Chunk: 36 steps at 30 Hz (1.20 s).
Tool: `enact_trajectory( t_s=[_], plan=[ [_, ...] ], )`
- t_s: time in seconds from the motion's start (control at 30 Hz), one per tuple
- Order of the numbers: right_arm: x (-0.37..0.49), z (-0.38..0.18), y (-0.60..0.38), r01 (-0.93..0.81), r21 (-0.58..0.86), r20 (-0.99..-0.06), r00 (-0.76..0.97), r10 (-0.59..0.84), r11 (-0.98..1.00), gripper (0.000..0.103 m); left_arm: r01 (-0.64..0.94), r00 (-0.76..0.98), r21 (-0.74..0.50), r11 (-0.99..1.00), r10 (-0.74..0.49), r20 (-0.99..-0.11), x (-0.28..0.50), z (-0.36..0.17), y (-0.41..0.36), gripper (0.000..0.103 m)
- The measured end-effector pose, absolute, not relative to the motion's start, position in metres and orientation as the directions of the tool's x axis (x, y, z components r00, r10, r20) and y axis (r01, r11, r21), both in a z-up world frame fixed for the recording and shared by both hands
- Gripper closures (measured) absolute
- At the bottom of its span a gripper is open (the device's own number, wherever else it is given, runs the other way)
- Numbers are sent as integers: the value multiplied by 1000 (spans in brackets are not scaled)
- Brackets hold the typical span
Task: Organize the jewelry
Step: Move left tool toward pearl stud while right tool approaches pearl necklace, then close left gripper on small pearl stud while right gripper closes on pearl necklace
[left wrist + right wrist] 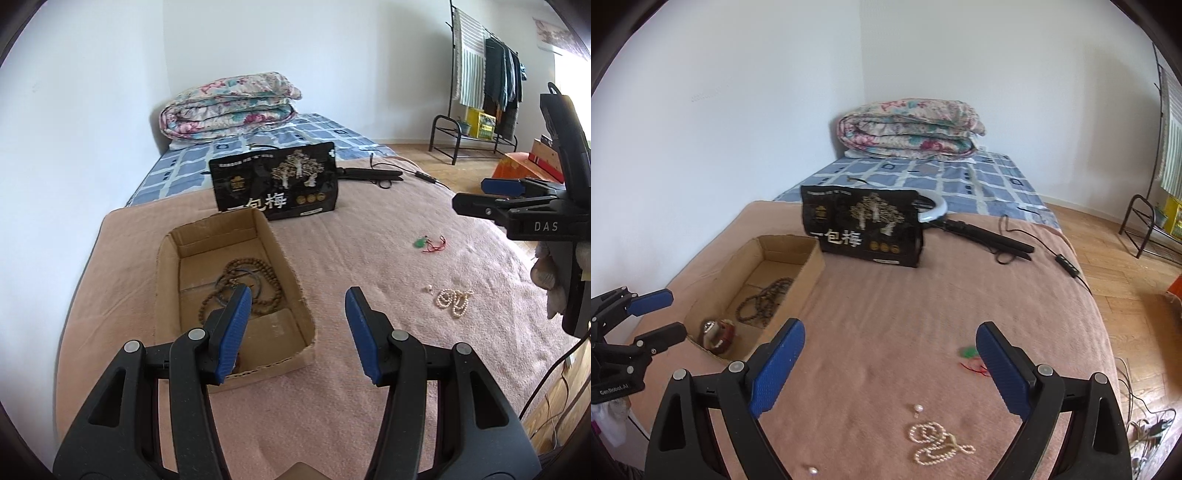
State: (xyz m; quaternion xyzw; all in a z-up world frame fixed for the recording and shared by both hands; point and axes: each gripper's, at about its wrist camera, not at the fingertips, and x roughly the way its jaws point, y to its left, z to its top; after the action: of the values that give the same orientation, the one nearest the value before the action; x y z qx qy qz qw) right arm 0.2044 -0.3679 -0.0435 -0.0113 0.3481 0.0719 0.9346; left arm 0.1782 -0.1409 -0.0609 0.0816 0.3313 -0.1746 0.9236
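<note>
1. the left tongs (297, 317) hang released above the near end of the cardboard box (295, 275), blue pads spread wide with nothing between them.
2. the right tongs (890, 354) are released too, spread over the pink blanket (886, 302) on the bed.
3. a brown bead necklace (266, 273) lies coiled inside the box; a reddish round piece (718, 332) sits at the box's near end.
4. a pearl necklace (936, 441) lies bunched on the blanket just below the right tongs, with a loose pearl (918, 408) just beyond it and another pearl (813, 470) near the bottom edge.
5. a green pendant on red cord (430, 243) lies on the blanket, far from the box, right of it.
6. a black snack bag (275, 182) stands just beyond the box.
7. a folded floral quilt (229, 107) rests at the far end of the bed.
</note>
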Motion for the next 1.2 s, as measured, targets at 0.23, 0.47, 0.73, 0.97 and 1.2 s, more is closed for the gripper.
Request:
enact_trajectory(
  t_s=[0.23,0.47,0.73,0.97,1.2],
  plan=[
    [187,-46,-406,-91,20,-654,752,82,996,8,455,680,25,890,-329,-656,173,-70,-166,48],
    [166,-57,-439,-72,9,-658,750,60,997,8,538,604,-9,843,-392,-694,171,-87,-189,49],
    [155,-97,-456,-107,30,-726,681,95,994,8,639,460,-74,766,-457,-761,166,-118,-205,49],
    [157,-138,-454,-164,96,-786,593,175,982,8,705,345,-111,700,-476,-809,158,-148,-219,73],
    [162,-167,-440,-225,91,-822,532,201,970,12,739,279,-132,661,-478,-833,156,-168,-232,82]
  ],
)
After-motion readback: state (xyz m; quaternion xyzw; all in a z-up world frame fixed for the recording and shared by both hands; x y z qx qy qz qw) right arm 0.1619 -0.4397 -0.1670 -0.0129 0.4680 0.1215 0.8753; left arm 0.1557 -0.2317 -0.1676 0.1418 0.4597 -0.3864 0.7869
